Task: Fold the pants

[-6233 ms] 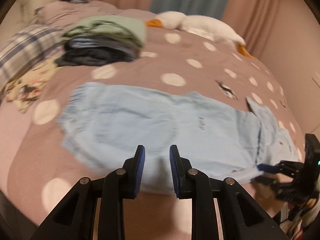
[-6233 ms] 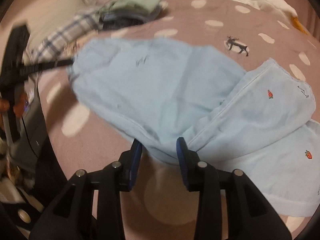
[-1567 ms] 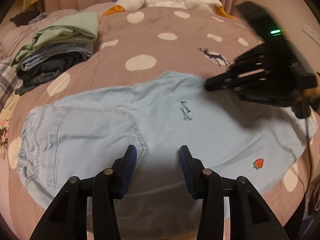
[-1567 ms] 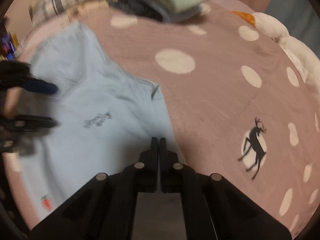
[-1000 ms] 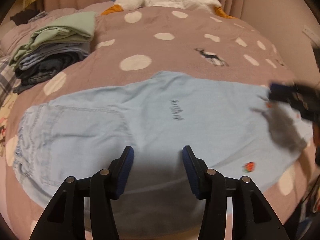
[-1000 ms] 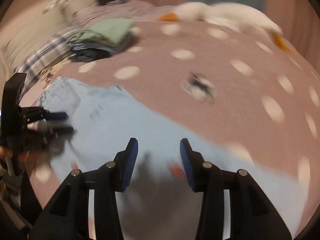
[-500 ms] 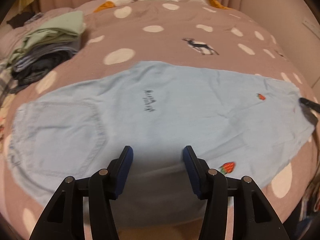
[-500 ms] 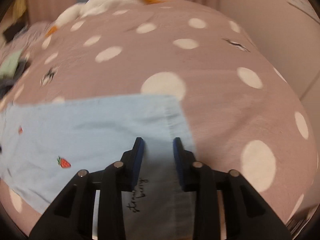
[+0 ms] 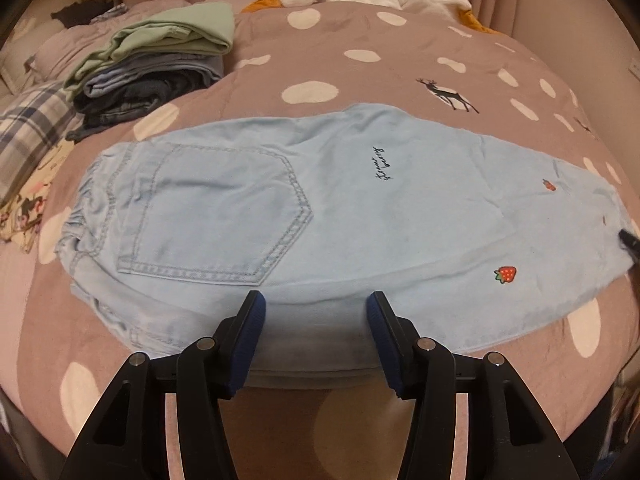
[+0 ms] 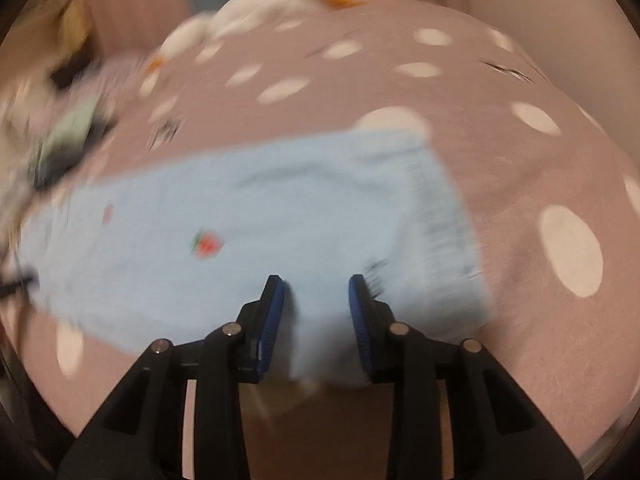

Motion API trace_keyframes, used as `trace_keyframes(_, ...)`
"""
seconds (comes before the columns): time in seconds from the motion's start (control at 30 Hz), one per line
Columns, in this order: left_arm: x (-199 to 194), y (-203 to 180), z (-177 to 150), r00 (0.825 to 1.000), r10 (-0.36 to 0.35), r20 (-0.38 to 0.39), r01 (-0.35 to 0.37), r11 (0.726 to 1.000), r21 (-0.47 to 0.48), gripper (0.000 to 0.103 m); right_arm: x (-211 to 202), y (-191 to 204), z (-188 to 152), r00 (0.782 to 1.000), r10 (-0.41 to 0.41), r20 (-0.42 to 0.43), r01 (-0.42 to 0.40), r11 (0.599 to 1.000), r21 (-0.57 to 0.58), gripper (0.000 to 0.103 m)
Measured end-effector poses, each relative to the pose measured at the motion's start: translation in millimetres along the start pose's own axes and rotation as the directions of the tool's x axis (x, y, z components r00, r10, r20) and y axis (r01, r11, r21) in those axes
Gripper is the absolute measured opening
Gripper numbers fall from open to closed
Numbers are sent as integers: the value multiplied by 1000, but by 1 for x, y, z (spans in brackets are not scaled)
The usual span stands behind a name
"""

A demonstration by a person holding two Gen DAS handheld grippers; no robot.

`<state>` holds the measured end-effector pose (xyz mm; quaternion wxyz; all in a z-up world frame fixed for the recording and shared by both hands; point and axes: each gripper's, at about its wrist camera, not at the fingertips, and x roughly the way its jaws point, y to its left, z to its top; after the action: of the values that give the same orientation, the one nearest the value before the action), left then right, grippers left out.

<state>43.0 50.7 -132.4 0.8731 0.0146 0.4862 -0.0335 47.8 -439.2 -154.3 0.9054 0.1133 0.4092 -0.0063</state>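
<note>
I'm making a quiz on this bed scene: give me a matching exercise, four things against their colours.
Things:
1. pants
2. top garment of the folded stack
3. deer on the bedspread
4. strawberry on the pants leg

Colours:
A. red
B. pale green
C. light blue
D. black

Pairs: 1-C, 2-B, 3-D, 4-A
</note>
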Motion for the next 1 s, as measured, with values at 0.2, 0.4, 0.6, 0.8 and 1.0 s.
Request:
trace_keyframes(0.2, -13, 2, 2, 999, -39, 16, 39, 999, -29, 53, -59, -31, 3, 994, -57, 94, 41, 986, 163, 44)
trace_keyframes(0.4, -12, -24, 16, 989, -149, 18, 150, 988, -24, 53, -72, -52, -49, 995, 69, 68, -88, 936, 340, 46)
trace_keyframes(0.6, -2, -83, 32, 968, -252, -4, 252, 967, 36, 53, -44, -36, -54, 994, 52, 97, -85, 926, 367, 53)
trace_keyframes(0.8, 12, -126, 40, 965, -261, -26, 262, 959, 110, 53, -20, -30, -33, 991, -23, 129, -19, 948, 319, 52)
trace_keyframes(1.0, 26, -136, 40, 970, -238, -58, 243, 962, 125, 53, -11, -34, -22, 988, -44, 145, -5, 945, 327, 17)
